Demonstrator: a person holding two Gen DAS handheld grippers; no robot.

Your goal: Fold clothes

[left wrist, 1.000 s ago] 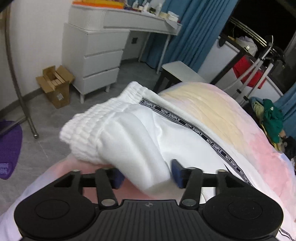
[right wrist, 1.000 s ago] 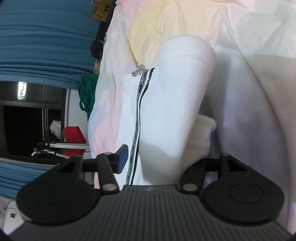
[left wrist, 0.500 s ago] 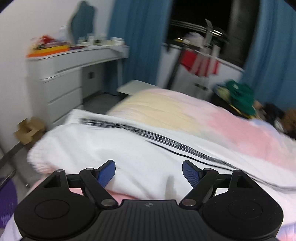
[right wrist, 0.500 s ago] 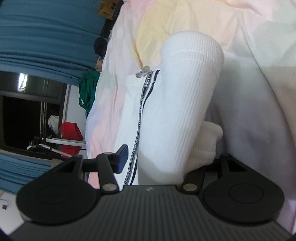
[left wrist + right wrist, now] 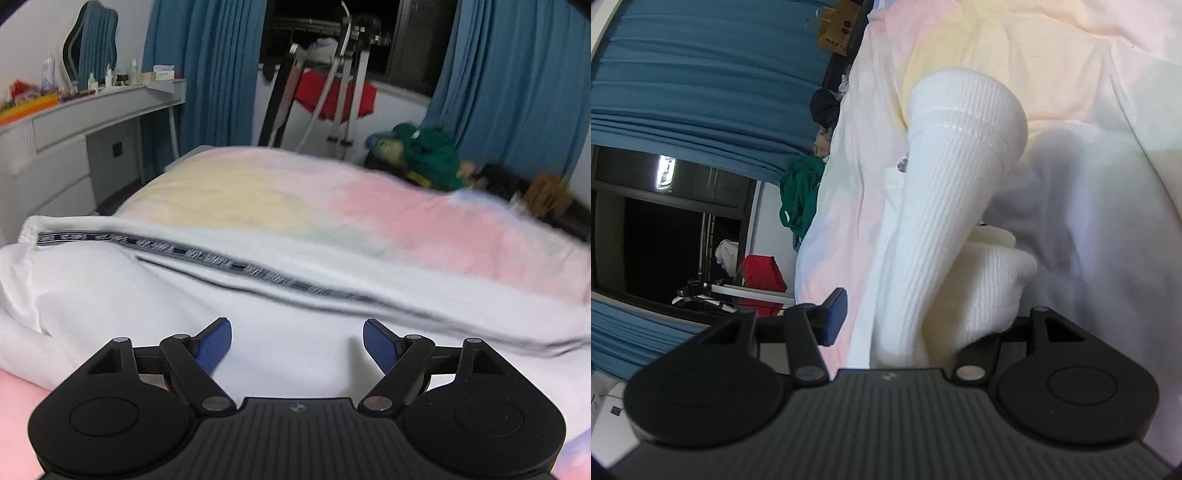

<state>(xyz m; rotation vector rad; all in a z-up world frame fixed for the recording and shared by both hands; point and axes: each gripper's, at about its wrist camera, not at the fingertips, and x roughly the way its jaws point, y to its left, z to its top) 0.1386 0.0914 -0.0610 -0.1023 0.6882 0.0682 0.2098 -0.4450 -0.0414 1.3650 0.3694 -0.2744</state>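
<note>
My left gripper (image 5: pixel 297 341) released above white trousers (image 5: pixel 147 295); right gripper (image 5: pixel 916 314) pinching ribbed cuff (image 5: pixel 960 155). Soft, limp, light; I'd grab hems.

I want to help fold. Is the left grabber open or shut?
Open. The left gripper fingers stand apart above the white pants, gripping nothing.

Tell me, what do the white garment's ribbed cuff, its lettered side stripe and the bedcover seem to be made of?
Ribbed cuff: stretchy rib knit, probably cotton blend; fine parallel ridges, matte surface.
Lettered side stripe: seemingly woven tape sewn onto the white garment; flat dark band with pale lettering, blurred here.
Bedcover: soft, plush-looking fabric, perhaps fleece; pastel yellow and pink patches, no shine. The exact fibre cannot be told.
</note>
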